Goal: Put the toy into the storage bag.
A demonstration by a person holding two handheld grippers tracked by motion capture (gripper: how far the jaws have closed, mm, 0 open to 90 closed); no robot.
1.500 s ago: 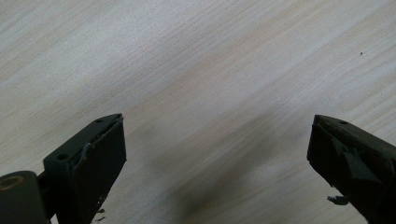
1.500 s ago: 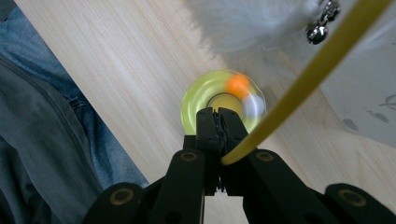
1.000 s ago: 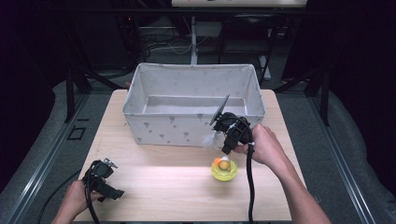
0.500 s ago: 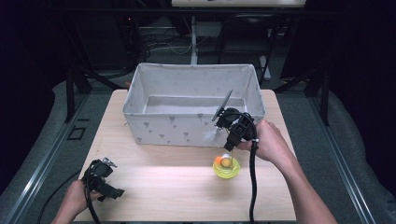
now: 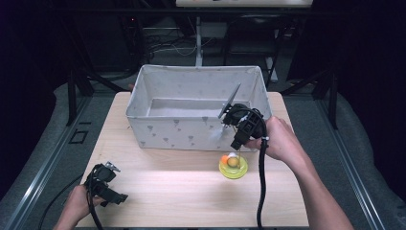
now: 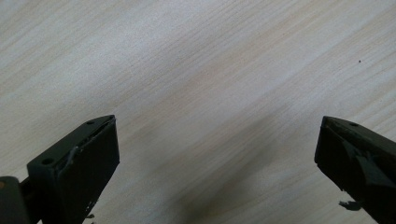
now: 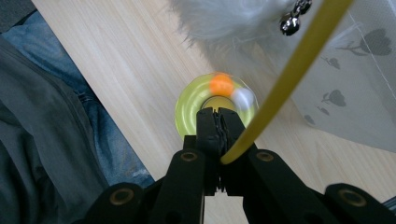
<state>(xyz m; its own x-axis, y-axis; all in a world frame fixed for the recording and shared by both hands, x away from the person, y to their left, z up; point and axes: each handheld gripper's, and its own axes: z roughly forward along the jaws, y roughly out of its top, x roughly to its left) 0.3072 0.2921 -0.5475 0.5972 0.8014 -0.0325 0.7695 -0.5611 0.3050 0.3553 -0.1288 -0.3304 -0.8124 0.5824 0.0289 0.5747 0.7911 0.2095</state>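
My right gripper (image 7: 218, 122) is shut on a thin yellow wand (image 7: 285, 81) that ends in white feathers (image 7: 229, 18) and a small bell (image 7: 290, 25). Below its jaws a yellow ring toy (image 7: 189, 105) lies on the table with an orange ball (image 7: 221, 85) and a white ball (image 7: 243, 98) in it. From above, the right gripper (image 5: 236, 143) hovers by the front wall of a white fabric bin (image 5: 172, 129), just above the ring toy (image 5: 233, 166). My left gripper (image 5: 117, 197) rests low at the front left, open over bare wood (image 6: 215, 154).
The bin takes up the back half of the wooden table (image 5: 182, 191), its inside looks bare. A cable (image 5: 261, 191) trails from the right gripper to the front edge. Dark stands and floor surround the table.
The right gripper has risen and shifted right and back toward the bin, taking the wand with it. The ring toy stays roughly in place. The left gripper has not moved.
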